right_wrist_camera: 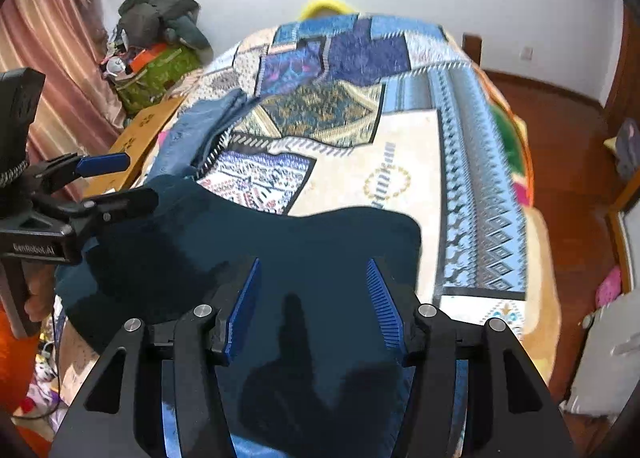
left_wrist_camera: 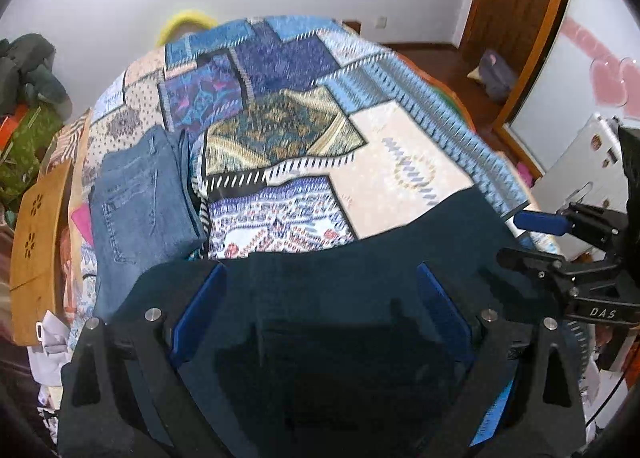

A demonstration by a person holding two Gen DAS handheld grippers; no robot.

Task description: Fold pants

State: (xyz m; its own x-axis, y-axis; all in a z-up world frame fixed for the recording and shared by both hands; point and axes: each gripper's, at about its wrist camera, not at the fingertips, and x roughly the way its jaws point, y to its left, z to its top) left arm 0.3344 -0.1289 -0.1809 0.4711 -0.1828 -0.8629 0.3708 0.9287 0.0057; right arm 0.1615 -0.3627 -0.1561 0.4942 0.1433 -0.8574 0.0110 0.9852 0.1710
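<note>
Dark teal pants [left_wrist_camera: 360,298] lie across the near end of the bed [left_wrist_camera: 400,162], filling the lower half of both frames. The left gripper [left_wrist_camera: 320,298] hangs over them with its blue fingers [left_wrist_camera: 196,310] spread wide, holding nothing. The right gripper [right_wrist_camera: 312,298] is likewise wide open above the pants [right_wrist_camera: 320,250]. Folded blue jeans [left_wrist_camera: 140,198] rest at centre left on the patchwork bedspread [right_wrist_camera: 400,162].

Two pants on one bed [left_wrist_camera: 408,178]: dark pants [left_wrist_camera: 360,318], folded jeans [left_wrist_camera: 140,198].
</note>
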